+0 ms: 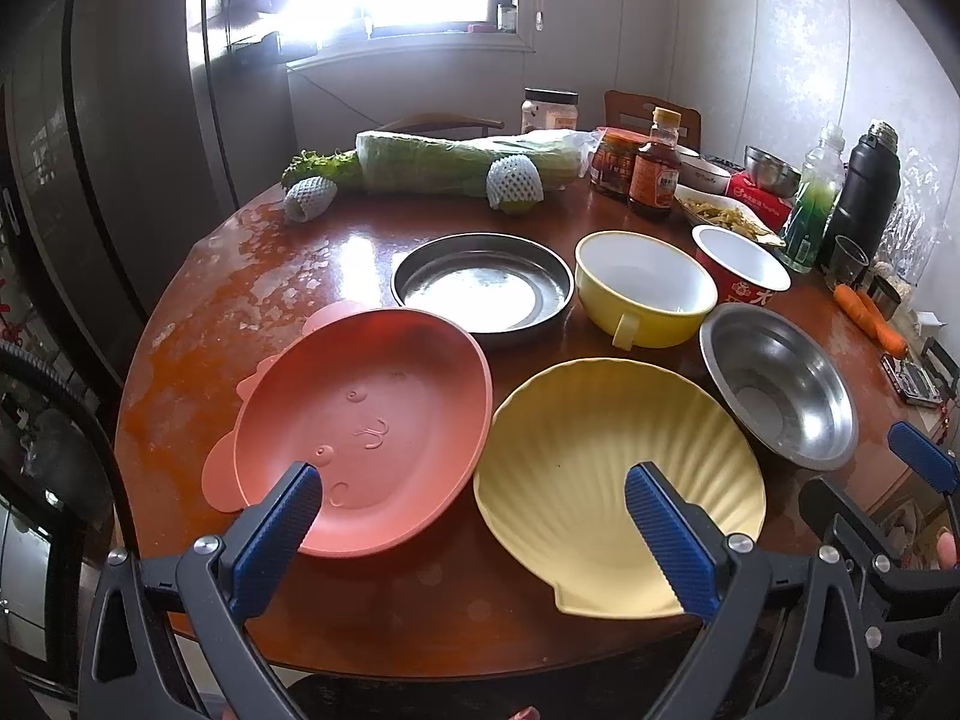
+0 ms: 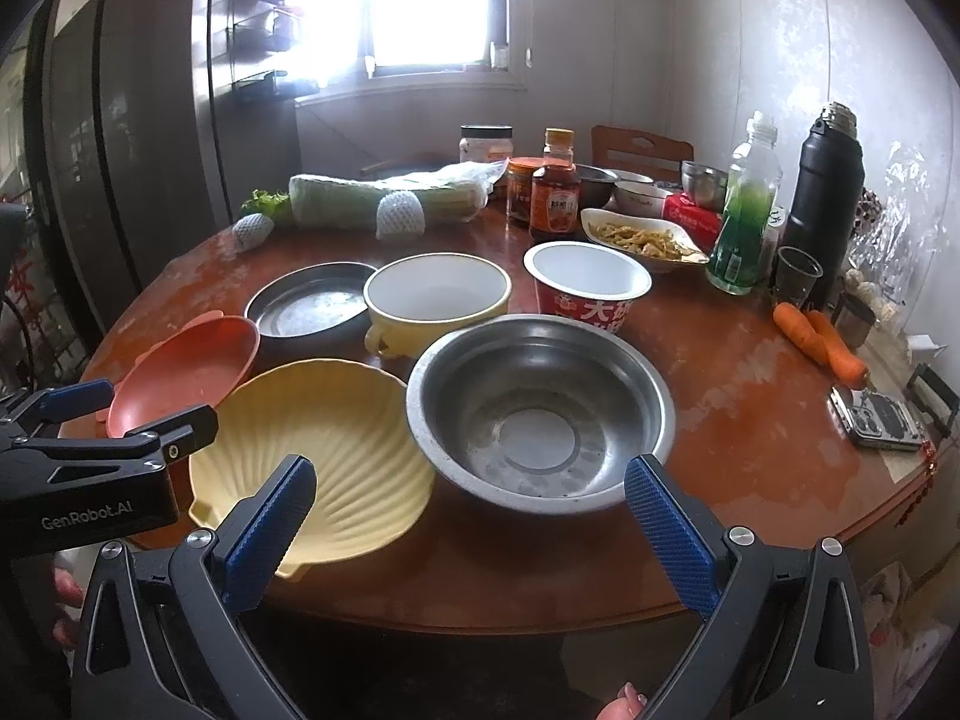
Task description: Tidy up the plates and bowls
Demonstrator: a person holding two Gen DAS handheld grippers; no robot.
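On the round wooden table lie a pink animal-shaped plate, a yellow shell-shaped plate, a round dark metal plate, a yellow bowl with a handle, a steel bowl and a red paper bowl. My left gripper is open and empty, near the front edge, above the pink and shell plates. My right gripper is open and empty, before the steel bowl and the shell plate. The pink plate shows at the left in the right wrist view.
At the back of the table lie wrapped cabbage, netted fruit, sauce bottles, a dish of food, a green bottle and a black flask. Carrots and a small device lie right.
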